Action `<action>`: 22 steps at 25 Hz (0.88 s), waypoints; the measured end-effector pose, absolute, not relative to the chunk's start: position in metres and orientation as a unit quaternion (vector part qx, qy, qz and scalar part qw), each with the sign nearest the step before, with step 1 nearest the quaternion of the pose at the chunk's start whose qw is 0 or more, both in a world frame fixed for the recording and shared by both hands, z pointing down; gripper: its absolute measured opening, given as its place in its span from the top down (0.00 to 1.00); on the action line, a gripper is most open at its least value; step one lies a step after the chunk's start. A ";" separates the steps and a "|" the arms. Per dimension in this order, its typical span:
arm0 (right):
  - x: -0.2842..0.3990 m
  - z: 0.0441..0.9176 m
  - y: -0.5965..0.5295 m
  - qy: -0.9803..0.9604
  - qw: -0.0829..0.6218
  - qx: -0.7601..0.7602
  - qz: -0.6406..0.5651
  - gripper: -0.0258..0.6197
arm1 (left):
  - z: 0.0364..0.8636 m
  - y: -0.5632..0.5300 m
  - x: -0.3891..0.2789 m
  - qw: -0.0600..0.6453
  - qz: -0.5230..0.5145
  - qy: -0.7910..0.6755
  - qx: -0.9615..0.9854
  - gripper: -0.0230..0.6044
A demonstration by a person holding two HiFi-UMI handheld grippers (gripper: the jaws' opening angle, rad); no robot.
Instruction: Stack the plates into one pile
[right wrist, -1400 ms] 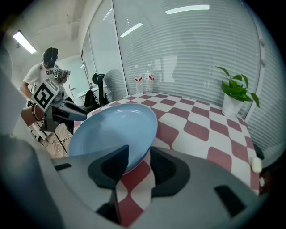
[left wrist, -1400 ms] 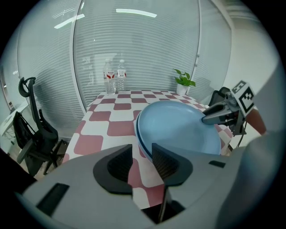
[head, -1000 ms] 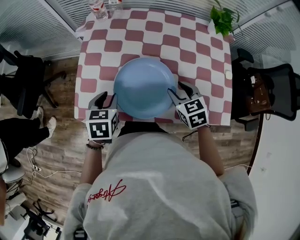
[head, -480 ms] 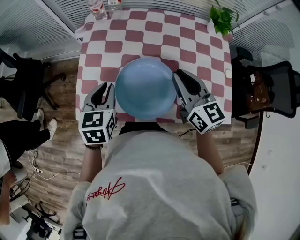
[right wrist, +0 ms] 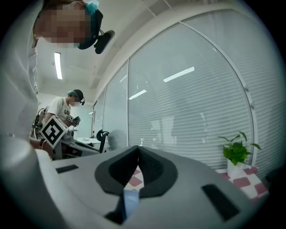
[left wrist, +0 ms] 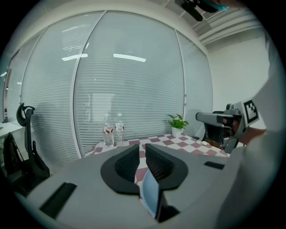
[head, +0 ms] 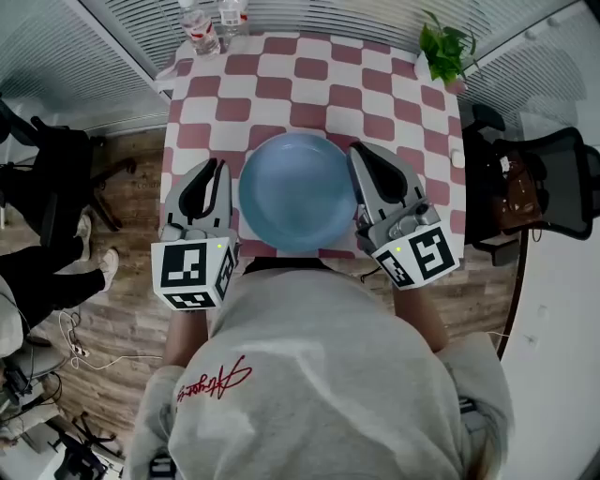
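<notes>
The biggest thing is the table (head: 403,103) with its red and white checked cloth. Most of the cloth is bare. Far back on it stand two water bottles (head: 211,21) at one corner and a small green plant (head: 442,42) at the other.

The blue plate (head: 298,192) lies flat on the near side of the table, right in front of the person. From above it looks like one round plate. There may be more plates under it, but the head view cannot show that.

The left gripper (head: 216,169) is just beside the plate's left rim. Its jaws are closing, with only a thin slit left, and nothing is between them. The blue of the plate shows only past the jaws, not in their grip. The right gripper (head: 364,152) is just beside the plate's right rim. Its jaws are pressed together at the tips and hold nothing.

The plate is probably hard and stiff, so it will not bend. It looks smooth, so it could slip. It might crack or chip if it drops or bangs down. It is likely not heavy, but it is wide. The best place to hold it is the thin rim, with one gripper on each side, so that it keeps level.
</notes>
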State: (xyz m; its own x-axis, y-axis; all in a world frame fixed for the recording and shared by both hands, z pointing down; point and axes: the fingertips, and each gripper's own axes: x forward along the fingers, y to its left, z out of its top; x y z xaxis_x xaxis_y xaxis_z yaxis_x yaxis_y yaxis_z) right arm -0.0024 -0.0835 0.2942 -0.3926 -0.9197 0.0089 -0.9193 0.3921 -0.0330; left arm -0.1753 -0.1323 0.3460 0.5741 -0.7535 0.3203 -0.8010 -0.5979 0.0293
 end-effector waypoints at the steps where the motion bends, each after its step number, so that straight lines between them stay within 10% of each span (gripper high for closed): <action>1: -0.003 0.289 -0.084 0.834 0.009 -0.551 -0.013 0.94 | 0.339 -0.134 -0.175 0.080 0.131 -0.440 0.885 0.88; 22: -0.021 0.255 -0.098 0.819 -0.006 -0.573 0.026 0.94 | 0.288 -0.151 -0.184 0.020 0.076 -0.432 0.899 0.89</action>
State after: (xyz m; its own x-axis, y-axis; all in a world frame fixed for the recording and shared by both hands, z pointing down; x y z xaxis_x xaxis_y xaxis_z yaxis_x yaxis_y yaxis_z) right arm -0.0205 -0.0975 0.2549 -0.3425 -0.9393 -0.0202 -0.9387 0.3412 0.0498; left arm -0.1839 -0.1505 0.2879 0.6158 -0.7728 0.1536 -0.7790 -0.6264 -0.0286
